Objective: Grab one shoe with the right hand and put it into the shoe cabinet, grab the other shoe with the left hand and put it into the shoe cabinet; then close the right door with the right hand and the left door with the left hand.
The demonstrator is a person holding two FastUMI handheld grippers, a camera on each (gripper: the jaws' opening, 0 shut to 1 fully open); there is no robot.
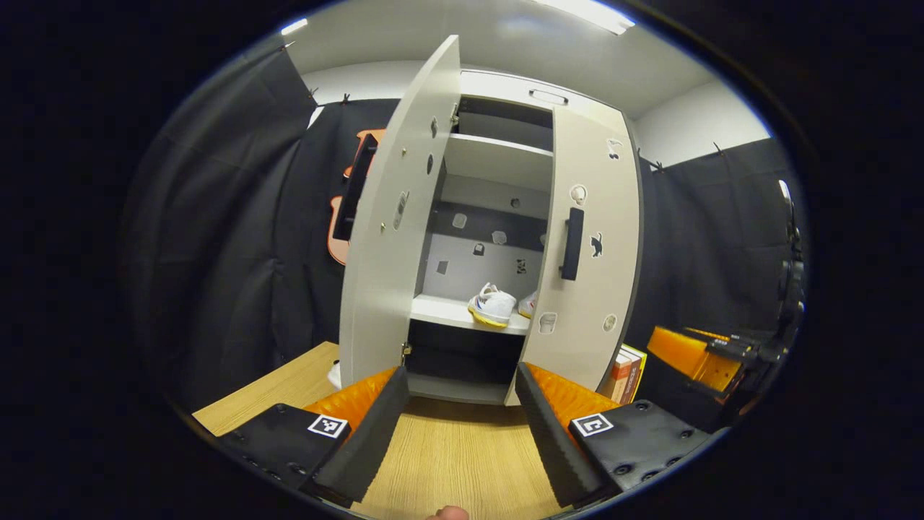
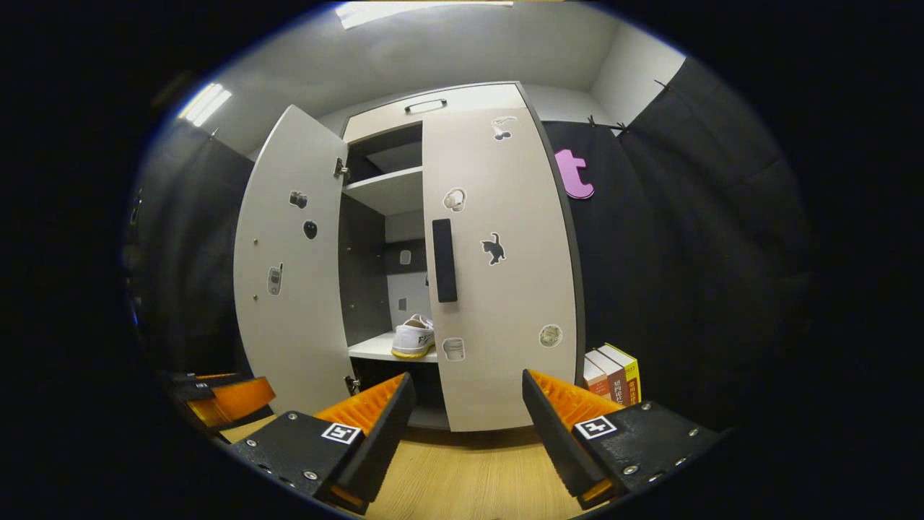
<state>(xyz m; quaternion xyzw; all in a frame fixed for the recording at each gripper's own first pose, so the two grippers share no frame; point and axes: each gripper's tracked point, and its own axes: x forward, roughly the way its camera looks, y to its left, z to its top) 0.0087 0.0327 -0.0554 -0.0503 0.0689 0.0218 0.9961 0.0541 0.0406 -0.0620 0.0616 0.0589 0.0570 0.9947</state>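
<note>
Closest in, the left gripper (image 1: 455,426) hangs over the pale wooden tabletop (image 1: 455,462) with its fingers spread wide and nothing between them. The right gripper (image 2: 468,426) is equally wide and empty. Just ahead stands the tall light-grey shoe cabinet (image 1: 498,94). Its sticker-dotted right door (image 2: 498,274) is almost shut, the left door (image 1: 393,231) swung open. Two white shoes (image 1: 493,305) sit side by side on a middle shelf (image 1: 462,316). Upright books (image 2: 613,372) stand beside the cabinet.

Left gripper (image 1: 458,426) level, jaws spread wide, empty. Right gripper (image 2: 465,433) level, jaws spread wide, empty.
</note>
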